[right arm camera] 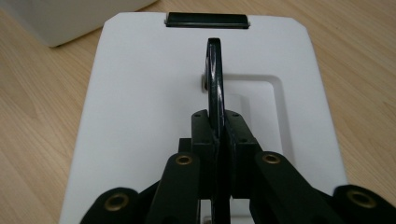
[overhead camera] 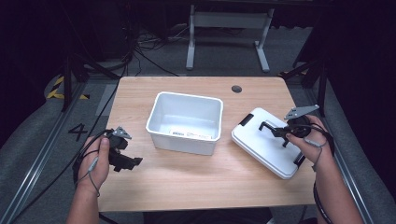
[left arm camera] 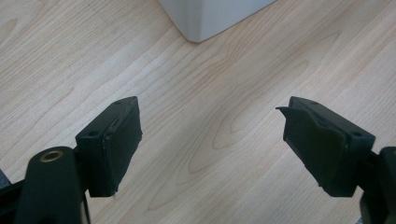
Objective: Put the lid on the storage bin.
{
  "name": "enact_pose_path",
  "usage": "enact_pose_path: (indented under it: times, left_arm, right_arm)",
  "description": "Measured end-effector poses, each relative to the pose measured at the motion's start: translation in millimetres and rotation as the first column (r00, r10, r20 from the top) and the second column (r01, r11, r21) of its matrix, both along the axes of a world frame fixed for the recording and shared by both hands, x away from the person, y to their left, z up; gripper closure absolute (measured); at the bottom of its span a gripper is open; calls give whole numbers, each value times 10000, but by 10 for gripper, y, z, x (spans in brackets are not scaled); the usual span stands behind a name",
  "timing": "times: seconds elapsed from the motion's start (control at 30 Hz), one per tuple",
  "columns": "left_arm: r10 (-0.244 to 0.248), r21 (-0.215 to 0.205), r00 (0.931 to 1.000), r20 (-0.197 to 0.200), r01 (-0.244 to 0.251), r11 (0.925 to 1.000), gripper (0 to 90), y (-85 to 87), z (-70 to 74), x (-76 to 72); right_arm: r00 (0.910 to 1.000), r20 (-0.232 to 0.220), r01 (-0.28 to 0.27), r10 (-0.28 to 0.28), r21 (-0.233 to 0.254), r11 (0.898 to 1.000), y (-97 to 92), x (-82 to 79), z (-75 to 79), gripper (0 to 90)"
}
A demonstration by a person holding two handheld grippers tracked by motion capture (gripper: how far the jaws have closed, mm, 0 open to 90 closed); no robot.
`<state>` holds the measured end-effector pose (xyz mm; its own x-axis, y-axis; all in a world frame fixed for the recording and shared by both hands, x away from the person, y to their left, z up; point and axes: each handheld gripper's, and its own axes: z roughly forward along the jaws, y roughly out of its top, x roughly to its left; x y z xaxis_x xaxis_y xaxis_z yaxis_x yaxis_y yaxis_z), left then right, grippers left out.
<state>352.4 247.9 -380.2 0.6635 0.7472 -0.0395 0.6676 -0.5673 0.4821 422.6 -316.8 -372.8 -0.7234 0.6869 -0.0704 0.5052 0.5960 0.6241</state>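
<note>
Two tools, left tool (overhead camera: 133,163) wide apart over bare table (overhead camera: 196,177), right tool (right arm camera: 217,126) clamped on lid handle (right arm camera: 214,77), white bin (overhead camera: 185,122) between.

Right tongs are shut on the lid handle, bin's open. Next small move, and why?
Probably lift the lid straight up off the table by its black handle. The right tongs are shut on that raised handle while the lid lies flat beside the open white bin. The left tongs hang open over bare wood, holding nothing.
</note>
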Motion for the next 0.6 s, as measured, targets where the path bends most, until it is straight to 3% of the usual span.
enact_pose_path:
  times: [0.47, 0.6]
  left_arm:
    - [16, -44, 10000, -87, -17, 10000, 199, 10, -15, 10]
    - [51, -126, 9999, -132, -53, 9999, 199, 27, -6, 10]
  right_arm:
    - [9983, 512, -294, 272, 425, 9987, 0, -123, 267, 854]
    - [9987, 350, -388, 366, 646, 9972, -1, -127, 378, 854]
